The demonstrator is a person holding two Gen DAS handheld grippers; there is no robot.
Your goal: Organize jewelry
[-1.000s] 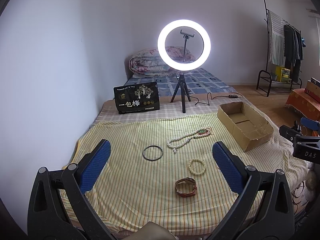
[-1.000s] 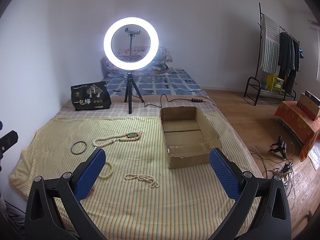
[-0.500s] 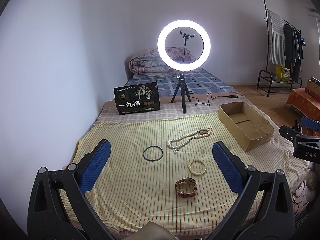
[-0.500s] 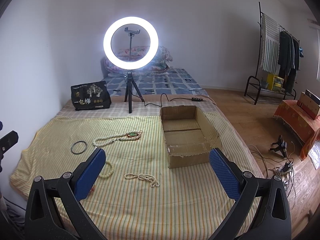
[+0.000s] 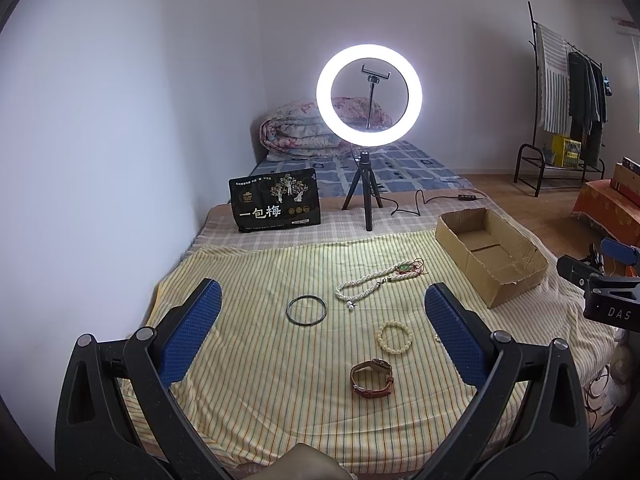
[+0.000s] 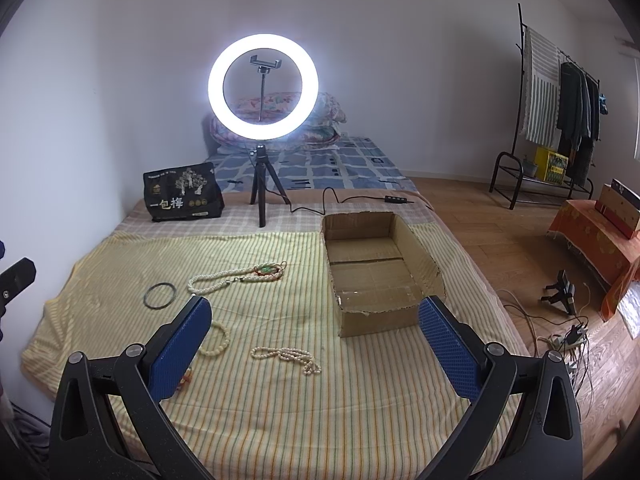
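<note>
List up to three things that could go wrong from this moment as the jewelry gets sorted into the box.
1. The pearl strand lies loose and flat on the soft cloth; the right gripper may pinch fabric along with it or let beads slip.
2. The long necklace trails a pendant, which could snag or dangle outside the box.
3. The thin black ring lies flat, so the left gripper may slide over it.

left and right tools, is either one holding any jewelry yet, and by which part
Nothing is held. The left tool and right tool are both open above the striped cloth.
</note>
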